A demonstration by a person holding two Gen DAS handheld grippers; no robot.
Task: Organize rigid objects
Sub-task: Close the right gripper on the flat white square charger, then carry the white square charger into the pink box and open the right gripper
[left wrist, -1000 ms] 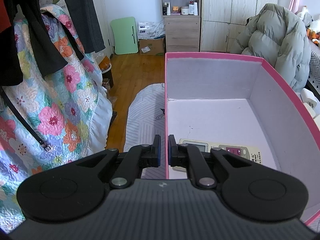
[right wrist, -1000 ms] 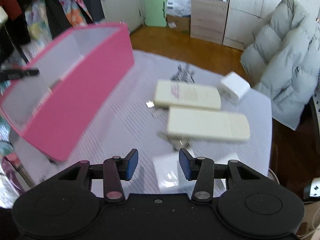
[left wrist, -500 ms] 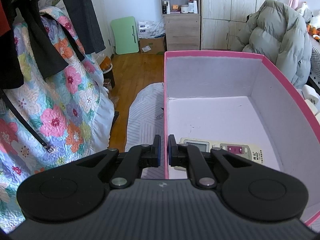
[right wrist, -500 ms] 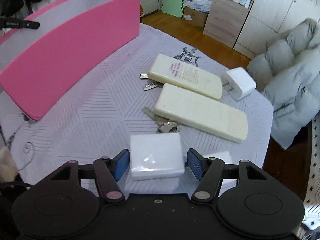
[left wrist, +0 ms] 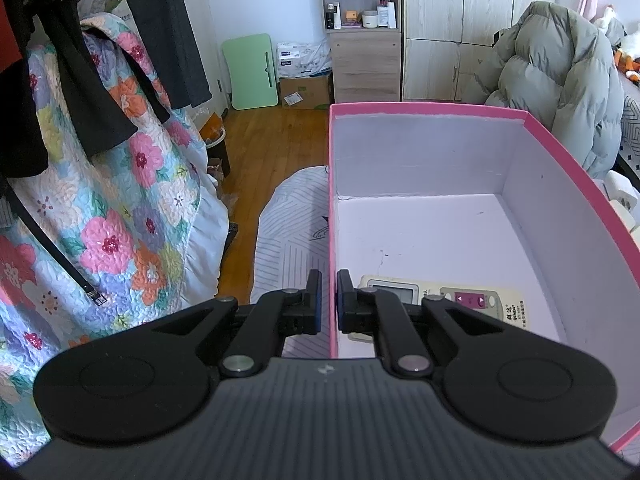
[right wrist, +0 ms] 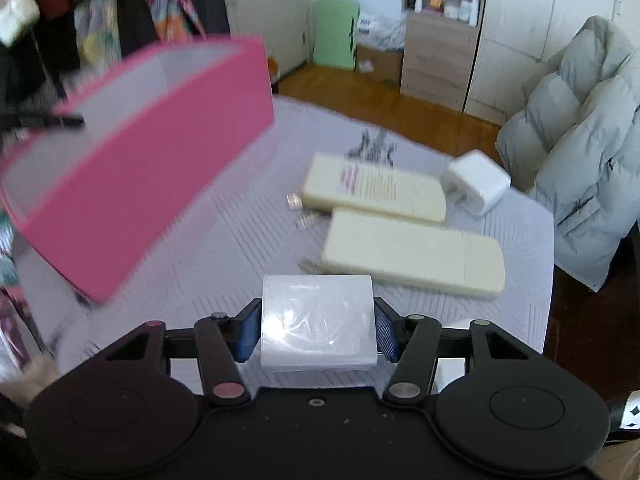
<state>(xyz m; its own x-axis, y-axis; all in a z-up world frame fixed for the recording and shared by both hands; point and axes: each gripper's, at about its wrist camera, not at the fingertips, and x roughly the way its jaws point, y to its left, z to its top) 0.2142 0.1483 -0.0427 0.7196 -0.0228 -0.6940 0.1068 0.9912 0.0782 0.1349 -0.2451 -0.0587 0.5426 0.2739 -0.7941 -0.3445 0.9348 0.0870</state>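
White pack (right wrist: 317, 322) – R gripper (right wrist: 316, 330) clamps it (L (left wrist: 328, 301) pinches box wall (left wrist: 331, 240)).

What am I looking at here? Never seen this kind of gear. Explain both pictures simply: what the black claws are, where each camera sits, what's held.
Each black claw is a hand-held two-finger gripper with a camera behind its fingers. The left wrist view shows the left gripper clamped on the pink box wall; a remote lies inside. The right wrist view shows the right gripper squeezing a white block. On the cloth-covered table lie two cream remotes and a white charger.
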